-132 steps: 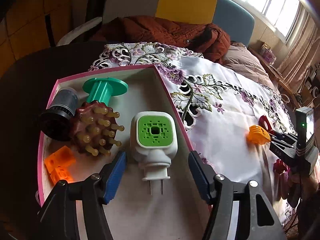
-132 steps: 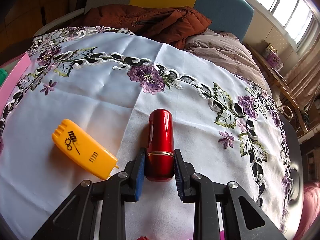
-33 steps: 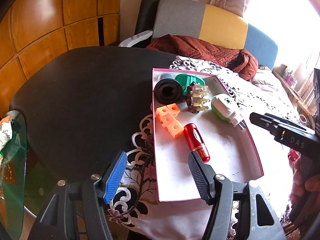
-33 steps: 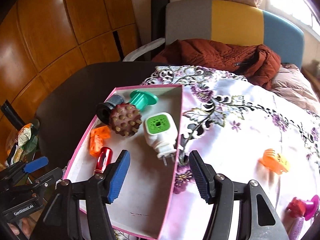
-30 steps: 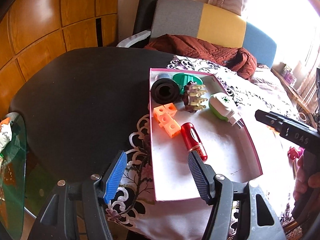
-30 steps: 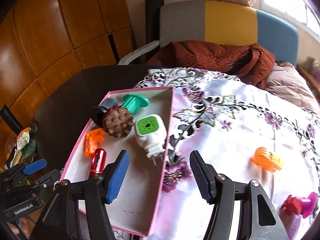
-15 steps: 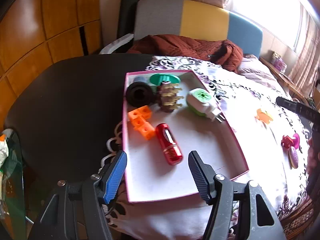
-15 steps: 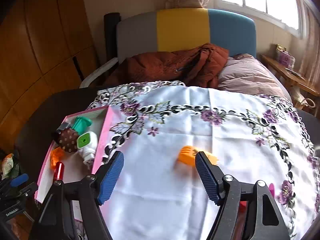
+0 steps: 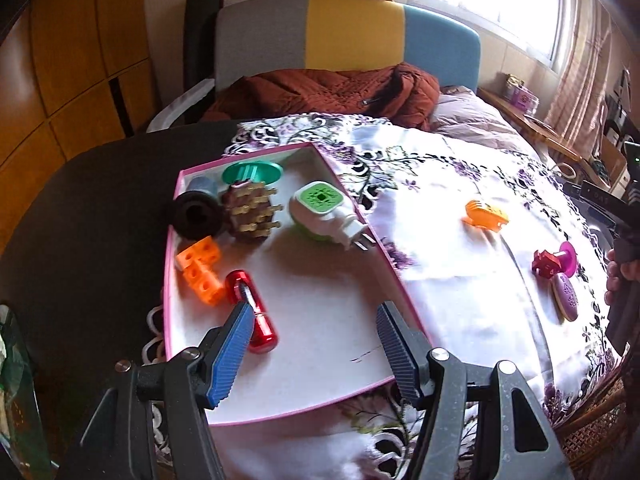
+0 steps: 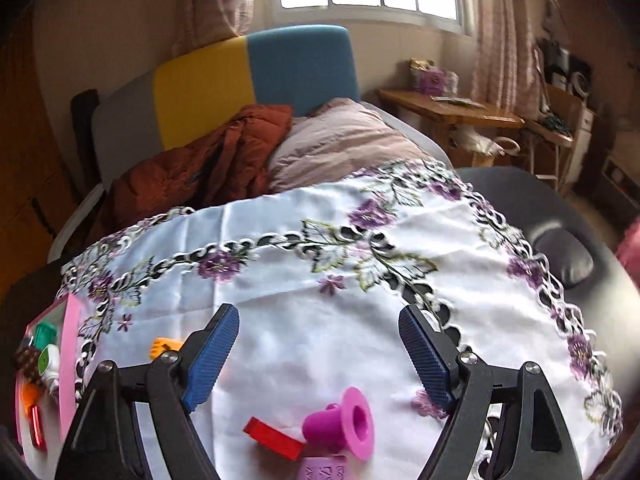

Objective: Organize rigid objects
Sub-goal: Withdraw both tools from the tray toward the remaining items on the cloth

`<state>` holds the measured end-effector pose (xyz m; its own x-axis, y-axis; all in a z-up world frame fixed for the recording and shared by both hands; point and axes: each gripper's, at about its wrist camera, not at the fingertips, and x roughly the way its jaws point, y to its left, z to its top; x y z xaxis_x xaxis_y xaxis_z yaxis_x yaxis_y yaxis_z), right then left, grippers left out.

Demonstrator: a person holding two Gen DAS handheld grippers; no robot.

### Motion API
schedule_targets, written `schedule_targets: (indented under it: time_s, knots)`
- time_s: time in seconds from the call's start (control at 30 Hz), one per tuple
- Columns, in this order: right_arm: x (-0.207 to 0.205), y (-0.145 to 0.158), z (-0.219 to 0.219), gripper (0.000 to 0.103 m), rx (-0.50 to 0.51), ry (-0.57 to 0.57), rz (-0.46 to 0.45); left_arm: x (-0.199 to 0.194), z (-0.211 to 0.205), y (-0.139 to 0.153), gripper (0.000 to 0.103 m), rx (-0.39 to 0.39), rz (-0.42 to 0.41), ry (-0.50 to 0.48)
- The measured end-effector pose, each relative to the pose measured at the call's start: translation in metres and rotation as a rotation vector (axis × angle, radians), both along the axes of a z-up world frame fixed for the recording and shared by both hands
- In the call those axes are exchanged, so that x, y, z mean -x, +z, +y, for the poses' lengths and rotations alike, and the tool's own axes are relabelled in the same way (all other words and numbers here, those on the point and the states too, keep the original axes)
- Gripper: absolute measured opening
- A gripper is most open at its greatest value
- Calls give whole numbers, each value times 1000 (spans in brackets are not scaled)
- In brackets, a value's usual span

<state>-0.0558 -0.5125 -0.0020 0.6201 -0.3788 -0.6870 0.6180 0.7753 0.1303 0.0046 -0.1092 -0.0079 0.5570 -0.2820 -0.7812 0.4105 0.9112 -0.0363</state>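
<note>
The pink-rimmed tray (image 9: 404, 280) sits at the edge of the embroidered tablecloth (image 9: 440, 184), and everything else is easiest placed from it. Inside, at its far end, lie a green spool (image 9: 252, 172), a dark cylinder (image 9: 196, 216), a brown studded massager (image 9: 250, 214) and a white plug-in unit with a green face (image 9: 324, 210), its prongs toward the tray's right wall. Nearer along the left wall are orange blocks (image 9: 200, 266), with a red metallic tube (image 9: 252, 312) touching them and reaching toward the near end. The left gripper (image 9: 312, 344) hangs over the tray's near end, jaws apart and empty, its left pad just beside the red tube. Out on the cloth to the right of the tray lies an orange clip (image 9: 486, 214), and farther right a magenta spool with a red piece (image 9: 554, 262) and a purple oval item (image 9: 564, 294) just beside it. The right gripper (image 10: 320, 360) is over the cloth well away from the tray, above the magenta spool, its jaws opening with nothing between them.
</note>
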Motion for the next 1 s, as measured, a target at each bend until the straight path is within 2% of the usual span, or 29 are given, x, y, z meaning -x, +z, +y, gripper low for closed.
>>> schedule_targets:
  time_s: [0.07, 0.2, 0.43, 0.67, 0.87, 1.0]
  knots:
    - [6, 1, -9, 83, -34, -31, -37, 0, -10, -1, 65, -5, 2, -21]
    - [7, -1, -10, 84, -61, -38, -34, 3, -27, -3, 65, -17, 10, -55]
    - [8, 1, -9, 88, -38, -57, -30, 5, -50, -4, 65, -26, 11, -101]
    - [15, -2, -22, 90, -91, -108, -40, 5, -72, -3, 65, -24, 20, -146]
    - [22, 0, -28, 90, -93, -156, -54, 2, -100, -7, 65, -41, 26, -200]
    - [26, -1, -33, 90, -114, -182, -61, -3, -122, -11, 70, -36, 49, -240]
